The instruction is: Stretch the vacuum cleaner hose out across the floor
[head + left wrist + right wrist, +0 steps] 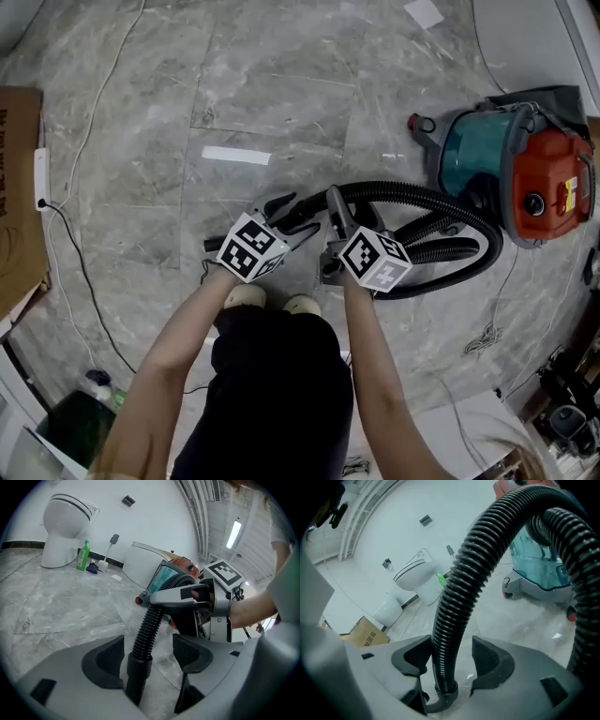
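Showed a black ribbed hose, a teal-and-orange vacuum cleaner with a dark band, a grey marbled floor veined in white, black-and-white square-patterned marker cubes, dark grey fingers, a white toilet edged in black, a green bottle, a brown cardboard box and a white power strip.

Floor: grey veined stone tile, polished, glossy. Hose: black ribbed plastic, slight sheen. Vacuum cleaner at right: glossy teal and orange plastic shell. Cardboard box, far left: matt brown. Toilet: smooth white glazed ceramic.
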{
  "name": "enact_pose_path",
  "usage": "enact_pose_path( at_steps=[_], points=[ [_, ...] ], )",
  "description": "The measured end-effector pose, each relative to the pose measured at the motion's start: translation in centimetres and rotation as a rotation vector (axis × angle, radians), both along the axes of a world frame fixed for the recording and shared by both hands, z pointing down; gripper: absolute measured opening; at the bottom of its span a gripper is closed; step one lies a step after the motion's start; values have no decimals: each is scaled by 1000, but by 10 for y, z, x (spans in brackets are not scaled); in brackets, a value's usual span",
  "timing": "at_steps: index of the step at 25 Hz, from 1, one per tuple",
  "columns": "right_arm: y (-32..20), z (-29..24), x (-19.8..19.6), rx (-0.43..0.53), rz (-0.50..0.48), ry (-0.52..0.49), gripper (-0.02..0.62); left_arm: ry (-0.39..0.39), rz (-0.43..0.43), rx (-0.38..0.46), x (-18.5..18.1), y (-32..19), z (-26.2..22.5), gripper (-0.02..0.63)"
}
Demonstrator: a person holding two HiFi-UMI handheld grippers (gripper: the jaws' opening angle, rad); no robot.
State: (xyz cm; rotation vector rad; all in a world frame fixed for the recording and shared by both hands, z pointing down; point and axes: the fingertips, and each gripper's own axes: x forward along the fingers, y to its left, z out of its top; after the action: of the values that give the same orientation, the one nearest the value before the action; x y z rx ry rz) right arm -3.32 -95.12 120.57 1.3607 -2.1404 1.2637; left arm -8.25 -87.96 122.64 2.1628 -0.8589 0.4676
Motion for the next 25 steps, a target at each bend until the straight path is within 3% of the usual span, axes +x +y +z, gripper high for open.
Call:
enact_pose_path(
  at_steps=[3, 5, 7, 11, 17, 21, 25],
  points=[
    [-2, -1, -6, 38, 2, -26, 271, 19, 15, -9, 3, 2, 5, 308],
    [-1, -4, -11, 48, -16, -46, 207, 11, 43, -7, 5, 5, 7, 308],
    [0, -10, -14, 43, -18, -66, 199, 4, 54, 2, 6, 6, 4, 308],
    [7, -28, -19, 29, -26, -95, 198, 21, 5, -12, 0, 4, -14, 308],
    [31, -77, -33, 31, -93, -109, 195, -7, 28, -18, -8, 12, -56, 308],
    [38, -121, -43, 24, -110, -174, 195, 5, 31, -49, -10, 16, -90, 308],
    [40, -163, -46, 4, -105, -222, 195, -15, 9, -10, -16, 11, -132, 308]
  ],
)
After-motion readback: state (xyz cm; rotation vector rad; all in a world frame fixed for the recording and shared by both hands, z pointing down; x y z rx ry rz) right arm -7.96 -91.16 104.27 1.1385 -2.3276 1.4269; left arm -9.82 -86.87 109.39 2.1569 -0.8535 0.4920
